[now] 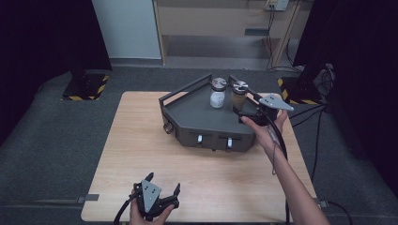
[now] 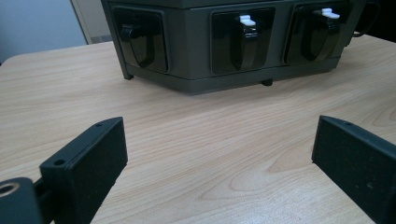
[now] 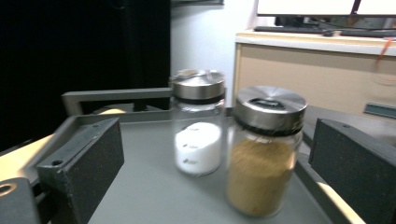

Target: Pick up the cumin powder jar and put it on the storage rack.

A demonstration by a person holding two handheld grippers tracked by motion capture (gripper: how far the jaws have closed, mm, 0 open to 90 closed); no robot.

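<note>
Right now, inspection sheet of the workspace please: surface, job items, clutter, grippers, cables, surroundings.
Surface: light wooden table, bare in front of the rack.
Job's things: grey angular rack standing on the table; two steel-lidded glass jars upright on its top, white powder jar beside brown granule jar, close together; contact between them cannot be told.
Clutter: nothing seen.
Grippers: left gripper at the near table edge, jaws open, holding nothing; right gripper over the rack, jaws open, facing the jars, not touching them.
Cables: one black cable trails from each gripper; more hang by the far wall.
Surroundings: grey carpet, black curtains, hazard-striped stand bases, wooden shelving.
</note>
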